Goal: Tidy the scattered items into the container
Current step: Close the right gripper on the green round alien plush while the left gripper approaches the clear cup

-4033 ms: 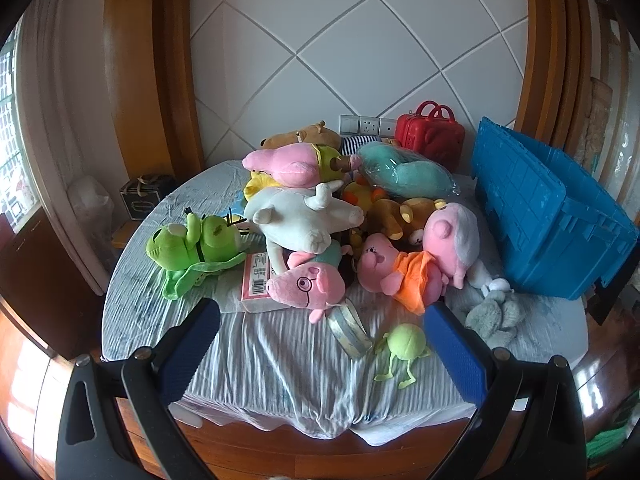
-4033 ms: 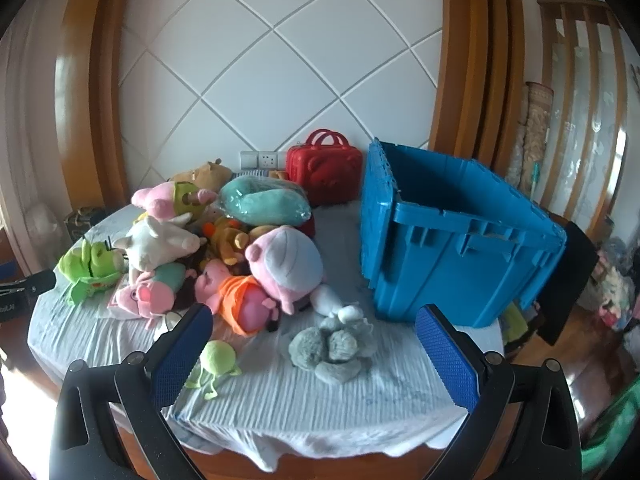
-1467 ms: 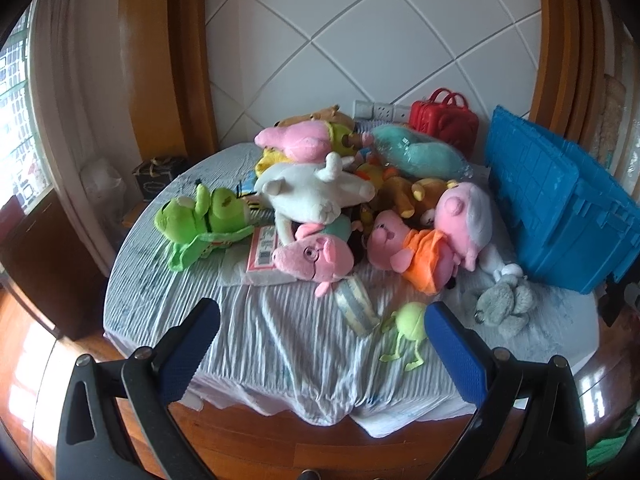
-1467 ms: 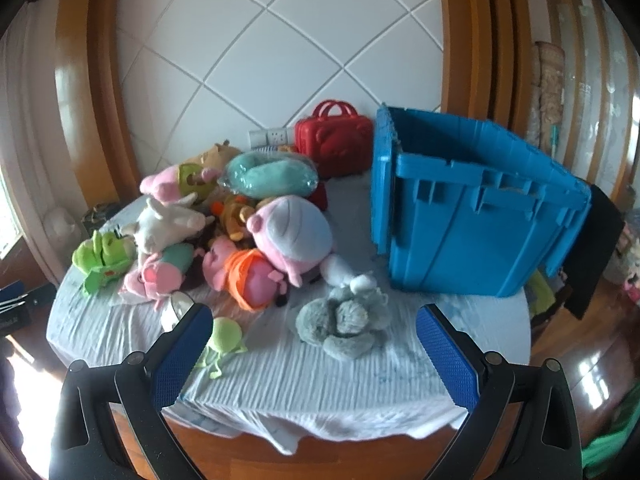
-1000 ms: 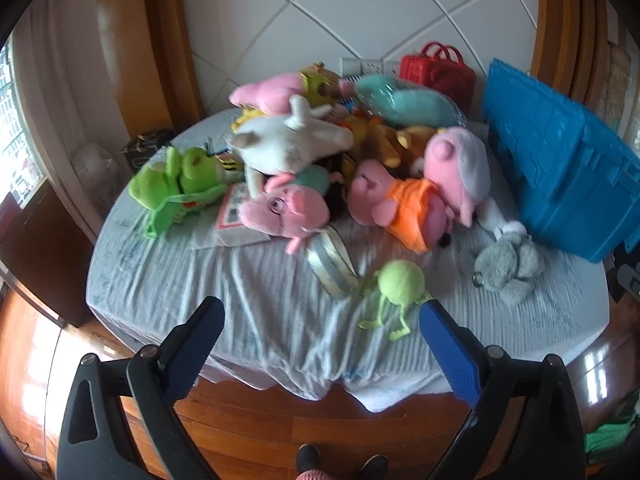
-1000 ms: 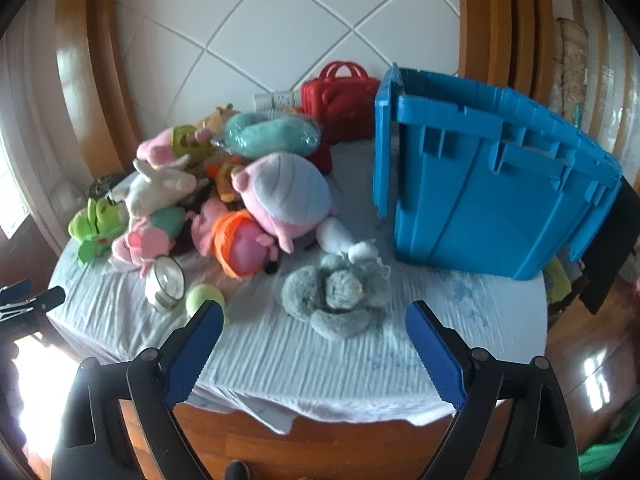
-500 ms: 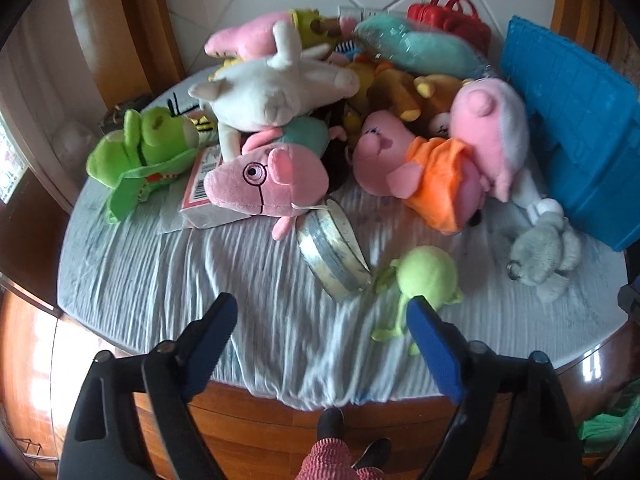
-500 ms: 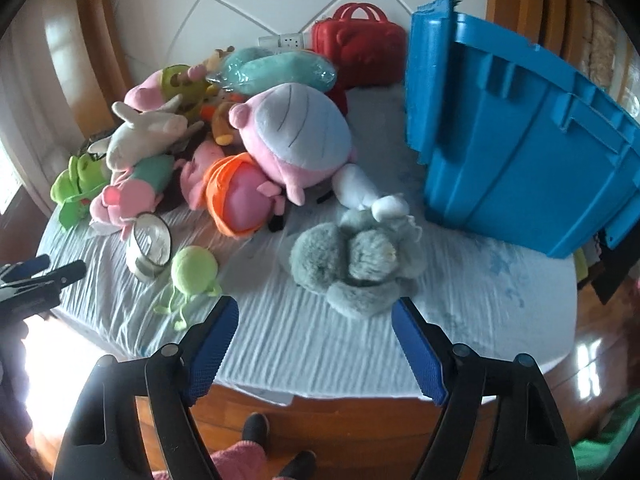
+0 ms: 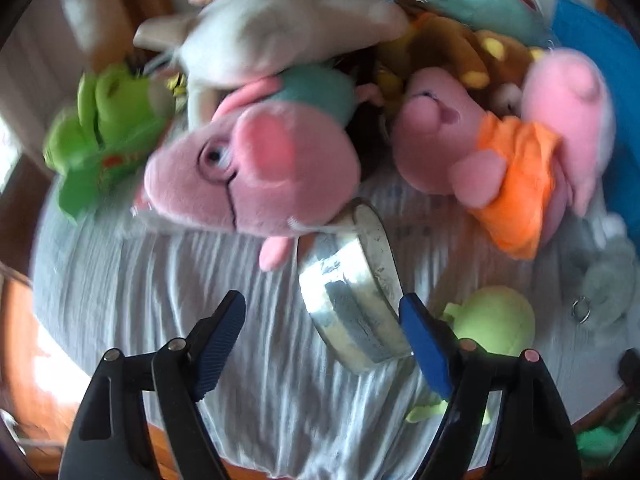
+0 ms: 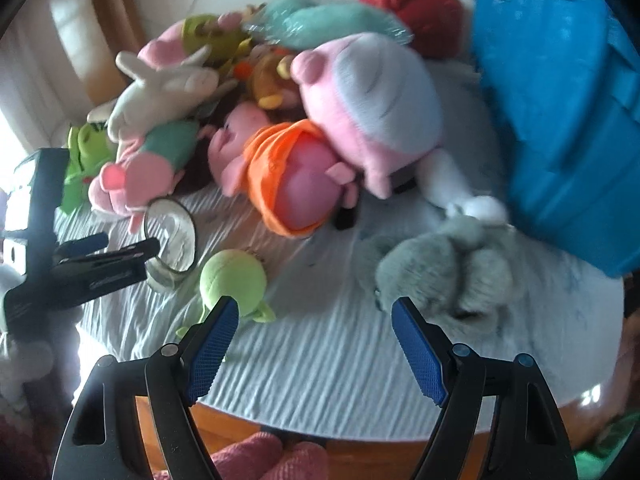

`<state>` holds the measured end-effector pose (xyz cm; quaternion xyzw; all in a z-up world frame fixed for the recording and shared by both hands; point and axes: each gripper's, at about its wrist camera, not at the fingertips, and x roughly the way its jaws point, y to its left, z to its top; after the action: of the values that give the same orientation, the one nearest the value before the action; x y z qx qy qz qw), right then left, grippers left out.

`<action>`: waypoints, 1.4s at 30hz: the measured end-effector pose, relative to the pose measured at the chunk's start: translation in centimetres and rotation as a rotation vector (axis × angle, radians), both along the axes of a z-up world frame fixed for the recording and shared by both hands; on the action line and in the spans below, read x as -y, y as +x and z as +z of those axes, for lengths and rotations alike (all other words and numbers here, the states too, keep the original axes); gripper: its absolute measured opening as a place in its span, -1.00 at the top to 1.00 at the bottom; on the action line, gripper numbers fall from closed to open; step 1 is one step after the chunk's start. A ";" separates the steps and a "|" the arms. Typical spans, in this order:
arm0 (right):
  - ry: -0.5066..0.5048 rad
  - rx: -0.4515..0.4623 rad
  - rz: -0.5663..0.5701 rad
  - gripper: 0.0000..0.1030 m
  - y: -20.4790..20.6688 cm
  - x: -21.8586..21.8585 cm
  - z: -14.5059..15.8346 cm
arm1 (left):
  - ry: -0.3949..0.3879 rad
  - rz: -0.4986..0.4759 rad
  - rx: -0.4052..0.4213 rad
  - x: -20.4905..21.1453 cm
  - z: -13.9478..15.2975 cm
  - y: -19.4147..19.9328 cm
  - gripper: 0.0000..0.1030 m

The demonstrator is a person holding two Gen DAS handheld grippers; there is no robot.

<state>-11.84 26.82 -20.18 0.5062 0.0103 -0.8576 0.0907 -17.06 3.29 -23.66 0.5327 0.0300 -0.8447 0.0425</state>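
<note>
The left gripper is pointed down at the table, and its jaws are closing with the round tin partly between them. One blue finger is just beside the tin's edge, but the other finger is apart from it, so the tin is not pinched yet. The tin is tipped up against the pink pig, which is probably why it is being reached from the front, where its side is bare. The right gripper is held wide, with nothing between its fingers but the striped cloth. It is placed between the small green toy and the grey fluffy toy, and which one is wanted cannot be told yet. The grey toy is probably squashy and easy to pinch. Further out, a heap of soft toys is piled in the middle of the table, with a pig in an orange top and a big pink and white toy at the near side. The blue box is stood at the right of the table, close to the grey toy, and none of the toys in view have been put in it yet.
</note>
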 end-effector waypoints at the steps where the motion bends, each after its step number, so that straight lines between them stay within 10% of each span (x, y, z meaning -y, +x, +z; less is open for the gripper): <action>1: 0.001 0.007 0.020 -0.56 -0.4 0.5 -0.4 | 0.014 0.019 0.002 0.6 0.0 0.3 -0.54; 5: -0.017 0.027 0.112 -0.56 -2.0 2.8 -1.6 | -0.164 0.119 -0.018 3.3 0.3 2.0 -0.54; 10: -0.009 0.057 0.215 -0.56 -3.1 6.1 -3.4 | -0.151 0.229 0.024 7.6 -1.0 3.2 -0.54; 15: 0.011 0.090 0.236 -0.56 -3.0 6.8 -4.9 | 0.008 0.090 -0.038 5.2 0.7 4.0 -0.55; 22: 0.018 0.096 0.208 -0.56 -2.6 5.4 -4.9 | -0.022 -0.142 -0.024 -1.0 -0.3 2.4 -0.74; 42: 0.015 0.141 0.240 -0.68 -4.7 7.1 -8.3 | -0.083 -0.170 0.070 -1.7 -5.2 -1.3 -0.77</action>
<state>-16.58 19.74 -28.46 0.5608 0.0707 -0.8029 0.1891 -18.35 5.03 -28.89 0.5604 -0.0520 -0.8266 -0.0064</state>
